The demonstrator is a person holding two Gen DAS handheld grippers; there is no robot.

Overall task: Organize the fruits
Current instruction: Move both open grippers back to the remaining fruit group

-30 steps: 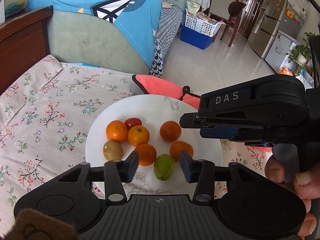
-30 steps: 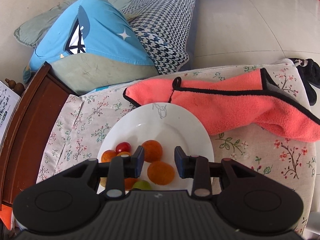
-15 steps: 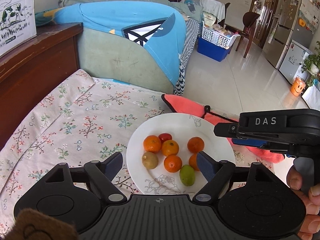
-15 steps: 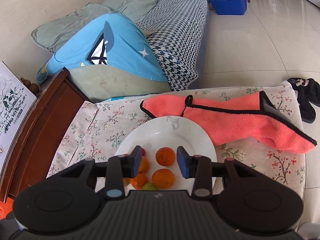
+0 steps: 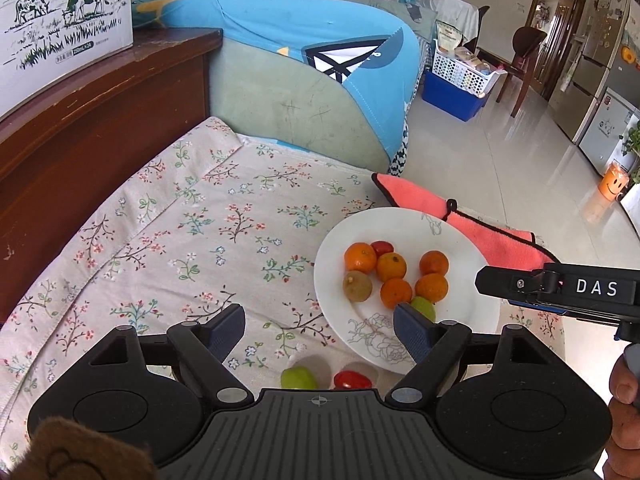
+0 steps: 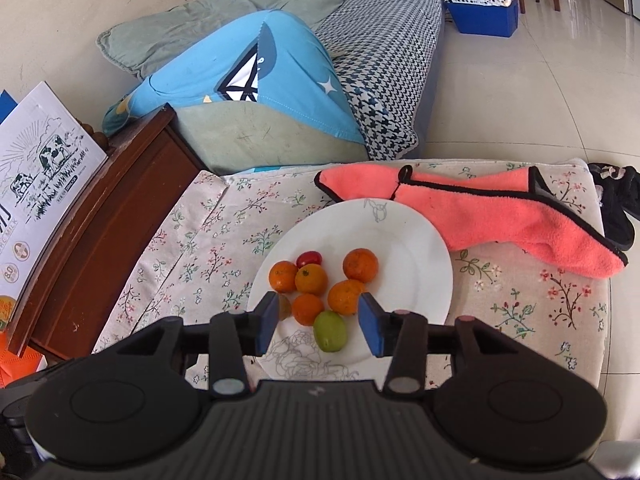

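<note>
A white plate (image 5: 460, 236) (image 6: 412, 240) on the floral cloth holds several oranges (image 5: 391, 267) (image 6: 311, 279), a red tomato (image 5: 382, 247) (image 6: 309, 257), a brown kiwi (image 5: 357, 286) and a green fruit (image 6: 329, 330) (image 5: 425, 307). A second green fruit (image 5: 298, 378) and a second red tomato (image 5: 352, 380) lie on the cloth near the plate's front-left edge. My left gripper (image 5: 320, 330) is open and empty, above the cloth left of the plate. My right gripper (image 6: 318, 322) is open and empty, above the plate's near edge; it also shows in the left wrist view (image 5: 560, 290).
A coral towel (image 6: 480, 208) (image 5: 460, 216) lies behind and right of the plate. A brown wooden cabinet (image 5: 80, 128) with a milk carton box (image 5: 60, 20) stands on the left. A sofa with a blue cushion (image 6: 260, 76) is behind the table.
Both grippers have pulled back and up from the plate. The left gripper has opened wide and shifted left. A green fruit and a tomato on the cloth have come into view.
</note>
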